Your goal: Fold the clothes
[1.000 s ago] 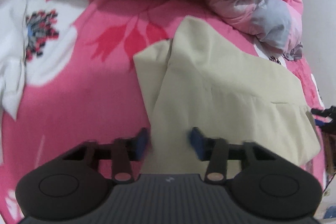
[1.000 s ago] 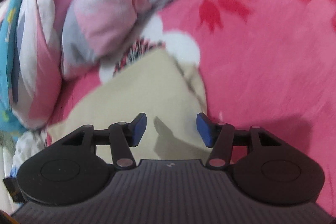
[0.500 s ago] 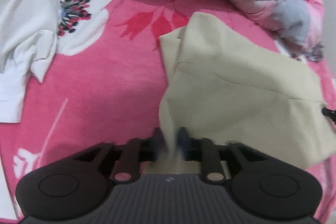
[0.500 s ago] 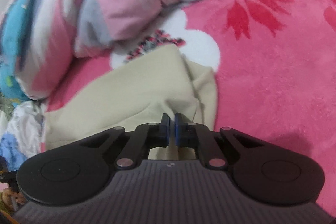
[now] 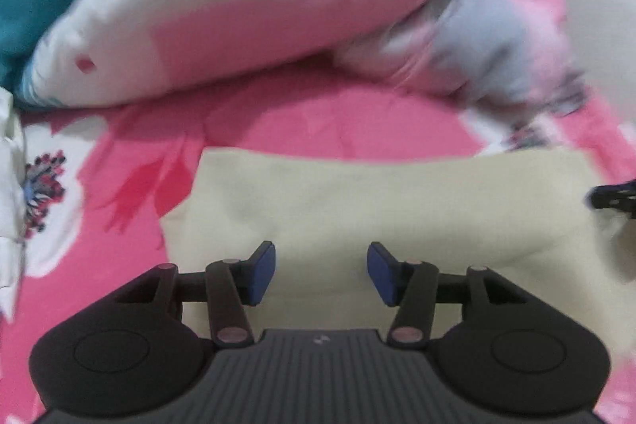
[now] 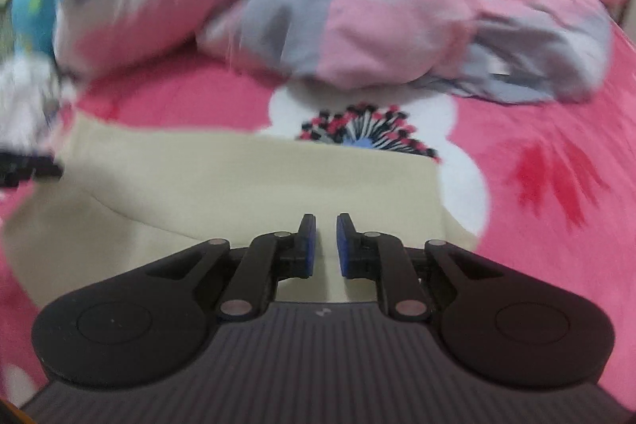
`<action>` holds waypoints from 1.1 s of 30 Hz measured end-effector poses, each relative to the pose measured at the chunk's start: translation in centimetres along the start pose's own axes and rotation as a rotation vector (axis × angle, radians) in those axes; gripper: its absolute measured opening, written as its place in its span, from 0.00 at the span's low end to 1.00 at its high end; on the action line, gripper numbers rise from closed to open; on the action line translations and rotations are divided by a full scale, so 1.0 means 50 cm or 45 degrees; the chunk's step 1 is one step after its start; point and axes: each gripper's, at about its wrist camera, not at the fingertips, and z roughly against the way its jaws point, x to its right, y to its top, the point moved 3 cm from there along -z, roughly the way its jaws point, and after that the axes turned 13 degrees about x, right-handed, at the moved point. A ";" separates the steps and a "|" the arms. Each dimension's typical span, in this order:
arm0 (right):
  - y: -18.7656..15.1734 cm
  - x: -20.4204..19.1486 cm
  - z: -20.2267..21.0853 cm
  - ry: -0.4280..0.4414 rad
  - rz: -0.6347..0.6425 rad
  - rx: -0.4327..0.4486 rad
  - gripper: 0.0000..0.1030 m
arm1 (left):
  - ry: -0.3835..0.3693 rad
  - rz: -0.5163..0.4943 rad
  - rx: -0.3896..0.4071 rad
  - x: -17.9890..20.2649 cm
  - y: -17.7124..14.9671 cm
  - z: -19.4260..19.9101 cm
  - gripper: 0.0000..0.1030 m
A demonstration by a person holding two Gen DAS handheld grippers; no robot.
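Both tongs, left [image 5: 321, 273] and right [image 6: 326, 245], hover unclamped over beige cloth [image 5: 377, 201].

Both views are evenly lit by soft indoor light, with no glare and only faint shadows under the cloth [image 5: 377, 209]. Motion blur smears the quilt [image 5: 246, 10] at the top of each view, while the left hand-held gripper [image 5: 321, 273] and the right hand-held gripper [image 6: 326, 245] stay sharp. The fisheye bends the edges and darkens the corners.
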 end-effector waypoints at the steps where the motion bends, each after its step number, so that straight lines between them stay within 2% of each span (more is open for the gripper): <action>1: -0.007 0.004 -0.026 -0.027 0.039 -0.026 0.10 | 0.002 -0.021 -0.001 0.005 -0.002 -0.013 0.49; 4: 0.006 0.037 0.002 -0.024 -0.053 -0.009 0.07 | 0.008 -0.082 -0.006 0.019 -0.007 -0.052 0.50; 7: 0.018 0.069 0.030 -0.021 -0.145 0.007 0.11 | 0.014 -0.144 -0.010 0.033 -0.012 -0.091 0.50; 9: 0.027 0.087 0.055 -0.016 -0.193 0.019 0.11 | 0.002 -0.093 -0.013 0.012 -0.003 -0.040 0.51; 12: 0.023 0.052 0.161 0.088 -0.035 0.032 0.11 | -0.034 -0.088 -0.048 -0.004 -0.024 0.015 0.52; 13: 0.011 0.038 0.179 0.134 0.014 0.003 0.11 | -0.024 -0.107 -0.083 -0.011 -0.042 0.015 0.52; 15: -0.042 0.018 0.175 0.157 0.112 -0.128 0.09 | 0.032 -0.165 -0.152 -0.031 -0.084 0.000 0.53; 16: -0.080 0.020 0.152 0.112 0.183 -0.207 0.08 | 0.028 -0.142 -0.143 -0.046 -0.095 -0.010 0.61; 17: -0.113 0.025 0.132 0.076 0.233 -0.265 0.08 | 0.020 -0.113 -0.131 -0.062 -0.105 -0.019 0.62; 19: -0.140 0.049 0.113 0.069 0.194 -0.248 0.08 | 0.009 -0.122 -0.138 -0.063 -0.095 -0.024 0.62; 20: -0.123 0.060 0.116 0.065 0.121 -0.251 0.08 | 0.015 -0.154 -0.147 -0.057 -0.088 -0.018 0.62; 21: -0.106 0.068 0.122 0.057 0.065 -0.249 0.09 | 0.021 -0.177 -0.153 -0.052 -0.081 -0.008 0.57; 22: -0.092 0.066 0.138 0.036 0.071 -0.233 0.09 | 0.017 -0.191 -0.156 -0.047 -0.076 0.007 0.52; 24: -0.065 0.052 0.182 0.018 0.127 -0.208 0.11 | -0.024 -0.194 -0.148 -0.042 -0.068 0.052 0.52; 26: -0.049 0.033 0.217 0.067 0.160 -0.191 0.12 | -0.088 -0.198 -0.166 -0.034 -0.075 0.088 0.54; 28: -0.052 0.017 0.226 0.117 0.185 -0.208 0.12 | -0.098 -0.239 -0.215 -0.030 -0.111 0.087 0.56; 29: -0.068 0.013 0.214 0.123 0.186 -0.248 0.12 | -0.103 -0.261 -0.240 -0.028 -0.129 0.087 0.59; 31: -0.098 0.018 0.180 0.119 0.160 -0.293 0.13 | -0.096 -0.219 -0.255 -0.037 -0.134 0.081 0.70; 33: -0.110 0.027 0.158 0.115 0.106 -0.304 0.12 | -0.088 -0.173 -0.268 -0.047 -0.138 0.075 0.72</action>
